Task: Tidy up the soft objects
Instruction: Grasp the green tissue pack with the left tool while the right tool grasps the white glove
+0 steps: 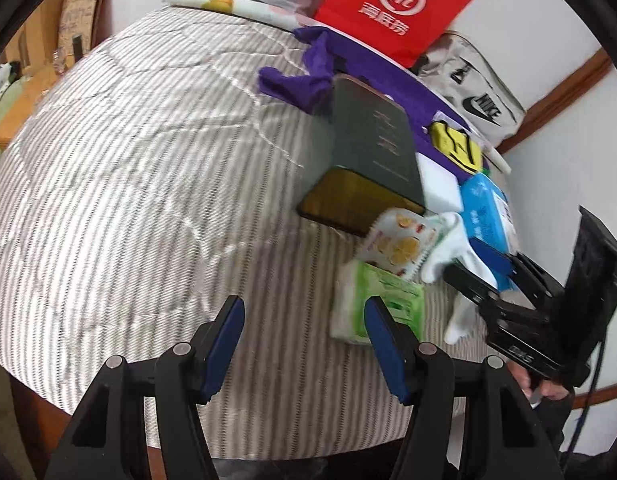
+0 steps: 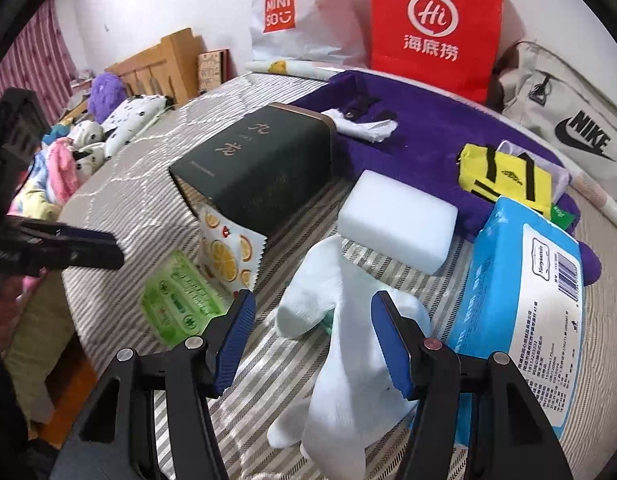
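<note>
Blurring green packet (image 1: 374, 300), edges indistinct

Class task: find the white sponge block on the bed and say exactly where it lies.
In the right wrist view the white sponge block lies right of centre on the striped bed cover, between the dark green box and the blue wipes pack.

Each gripper is built from black plastic links shaped as angular struts. The left gripper (image 1: 304, 320) and the right gripper (image 2: 312, 316) carry ribbed blue pads on the fingers (image 1: 382, 344) (image 2: 234, 338). Round silver pivot pins are set in the knuckles, one reddish on the right. A bare hand (image 1: 546, 390) is seen under the right tool, beside a black cable.
</note>
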A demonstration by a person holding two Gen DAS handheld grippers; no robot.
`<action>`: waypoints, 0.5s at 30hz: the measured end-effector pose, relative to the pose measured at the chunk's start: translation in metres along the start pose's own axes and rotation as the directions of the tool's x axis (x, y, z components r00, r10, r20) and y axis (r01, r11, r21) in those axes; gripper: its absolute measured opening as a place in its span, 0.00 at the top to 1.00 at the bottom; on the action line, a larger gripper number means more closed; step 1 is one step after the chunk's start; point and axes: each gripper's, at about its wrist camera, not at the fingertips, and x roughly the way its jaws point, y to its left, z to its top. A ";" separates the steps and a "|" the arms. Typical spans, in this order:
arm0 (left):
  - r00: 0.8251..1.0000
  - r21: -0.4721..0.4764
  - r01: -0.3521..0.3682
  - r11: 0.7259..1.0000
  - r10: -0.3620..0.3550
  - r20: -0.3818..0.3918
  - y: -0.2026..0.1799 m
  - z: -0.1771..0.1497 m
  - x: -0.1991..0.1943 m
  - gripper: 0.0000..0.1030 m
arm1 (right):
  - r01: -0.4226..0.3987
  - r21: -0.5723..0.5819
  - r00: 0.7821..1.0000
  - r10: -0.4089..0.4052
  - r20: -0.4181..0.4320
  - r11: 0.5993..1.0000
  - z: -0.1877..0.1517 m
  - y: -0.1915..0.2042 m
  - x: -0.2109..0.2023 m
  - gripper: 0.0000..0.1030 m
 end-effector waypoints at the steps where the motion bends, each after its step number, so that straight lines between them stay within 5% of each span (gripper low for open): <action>1: 1.000 0.013 0.004 1.000 -0.004 0.001 -0.003 -0.001 0.001 0.42 | 0.012 0.002 1.000 -0.012 -0.001 1.000 0.000 0.001 0.002 0.43; 3: 1.000 0.045 0.012 0.999 -0.012 0.005 -0.010 -0.003 0.001 0.42 | 0.039 0.019 0.999 -0.039 0.002 0.999 -0.002 0.001 0.007 0.48; 5: 1.000 0.069 0.017 0.997 -0.018 0.014 -0.016 -0.004 0.002 0.42 | 0.063 -0.011 0.998 -0.062 0.009 0.998 -0.003 0.004 0.009 0.67; 6: 1.000 0.072 0.020 0.997 -0.021 0.013 -0.018 -0.004 0.003 0.42 | 0.053 -0.023 0.999 -0.053 -0.006 0.998 -0.004 0.004 0.013 0.85; 15: 0.999 0.052 0.047 0.998 -0.047 0.003 -0.016 -0.005 0.005 0.41 | -0.022 0.042 0.999 0.020 0.040 0.999 -0.012 -0.002 -0.011 0.92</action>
